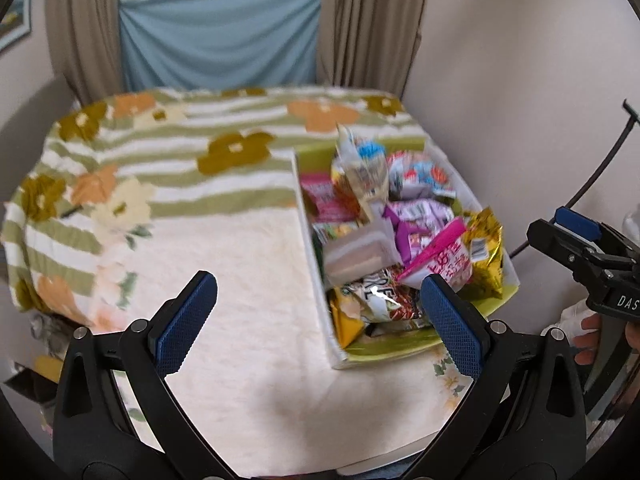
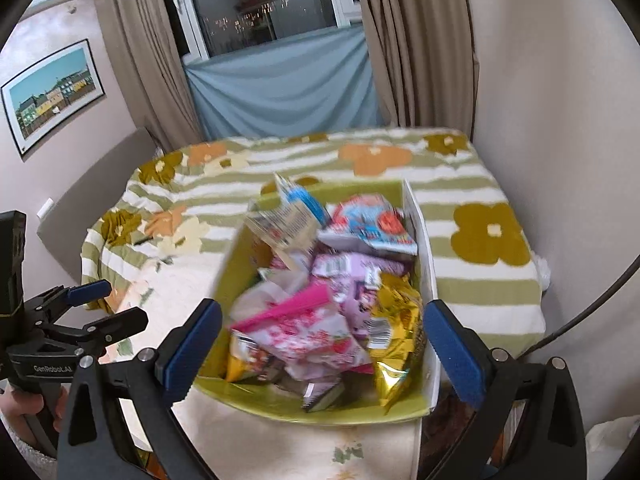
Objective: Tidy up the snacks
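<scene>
On one floral table (image 1: pixel 240 264): one box (image 2: pixel 424 248) of snack packs (image 2: pixel 320 320), both grippers' jaws spread, empty.

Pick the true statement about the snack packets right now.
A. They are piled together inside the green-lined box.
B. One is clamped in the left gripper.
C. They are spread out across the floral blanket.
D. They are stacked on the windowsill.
A: the snack packets lie heaped inside the green-lined box on the blanket, while the left gripper and right gripper are both open and hold nothing.
</scene>
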Tool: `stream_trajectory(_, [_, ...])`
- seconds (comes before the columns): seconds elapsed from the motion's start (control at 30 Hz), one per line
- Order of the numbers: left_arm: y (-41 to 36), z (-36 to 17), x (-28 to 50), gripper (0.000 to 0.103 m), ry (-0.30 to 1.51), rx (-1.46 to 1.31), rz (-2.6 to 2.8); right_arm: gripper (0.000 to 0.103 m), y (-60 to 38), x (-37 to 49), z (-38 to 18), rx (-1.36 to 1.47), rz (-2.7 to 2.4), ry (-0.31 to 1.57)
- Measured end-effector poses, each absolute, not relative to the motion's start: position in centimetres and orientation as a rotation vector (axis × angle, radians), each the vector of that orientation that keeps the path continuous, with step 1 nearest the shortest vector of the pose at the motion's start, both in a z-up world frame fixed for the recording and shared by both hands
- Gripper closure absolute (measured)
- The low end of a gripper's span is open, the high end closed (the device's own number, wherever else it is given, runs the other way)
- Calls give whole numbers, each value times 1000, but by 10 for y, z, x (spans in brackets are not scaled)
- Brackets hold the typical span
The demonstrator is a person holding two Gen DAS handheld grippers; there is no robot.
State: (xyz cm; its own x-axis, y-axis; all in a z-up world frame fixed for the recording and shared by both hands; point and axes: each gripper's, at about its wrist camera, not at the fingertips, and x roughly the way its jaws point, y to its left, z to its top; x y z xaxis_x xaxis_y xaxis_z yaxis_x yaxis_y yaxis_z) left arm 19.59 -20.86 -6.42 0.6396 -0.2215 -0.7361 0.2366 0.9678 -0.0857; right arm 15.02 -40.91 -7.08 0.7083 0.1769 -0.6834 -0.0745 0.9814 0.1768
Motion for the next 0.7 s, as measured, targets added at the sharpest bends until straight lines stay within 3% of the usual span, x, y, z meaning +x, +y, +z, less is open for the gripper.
stream_trajectory(0.3, [-150,-3,114,1,626,40,-122,1,-356,86,-12,117,80,654])
stream_trajectory(0.7, [-119,-3,40,1,553,54,-52,1,-306,25,-11,42,4,644])
